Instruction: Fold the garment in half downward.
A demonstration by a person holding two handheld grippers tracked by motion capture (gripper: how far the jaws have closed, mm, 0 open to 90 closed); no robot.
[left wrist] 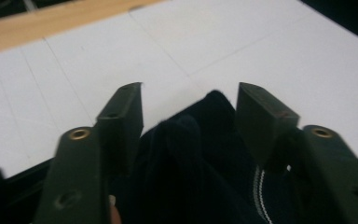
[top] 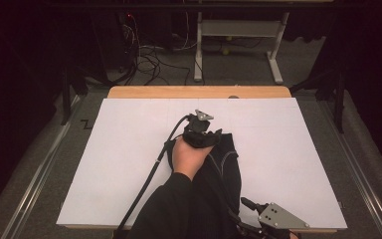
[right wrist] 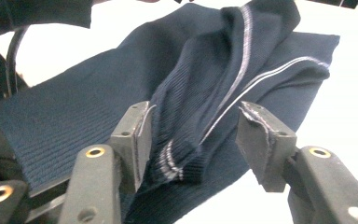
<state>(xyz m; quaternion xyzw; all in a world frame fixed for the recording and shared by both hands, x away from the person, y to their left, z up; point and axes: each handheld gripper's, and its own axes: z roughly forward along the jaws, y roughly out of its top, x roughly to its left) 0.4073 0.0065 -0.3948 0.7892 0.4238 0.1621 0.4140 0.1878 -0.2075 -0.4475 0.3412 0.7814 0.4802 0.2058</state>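
A dark navy ribbed garment (right wrist: 177, 93) with pale seam stripes lies crumpled on the white worktop (top: 129, 149), near its middle. The left gripper (left wrist: 189, 109) stands with jaws spread, a fold of the cloth lying loose between them. The right gripper (right wrist: 193, 128) is likewise spread, straddling a bunched striped hem without pinching it.

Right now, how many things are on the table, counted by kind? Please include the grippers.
Dark blue garment with pale stitched lines: 1
White sheet covering the table: 1
Handheld grippers: 2, left gripper and right gripper, jaws apart with the cloth between them
Total: 4
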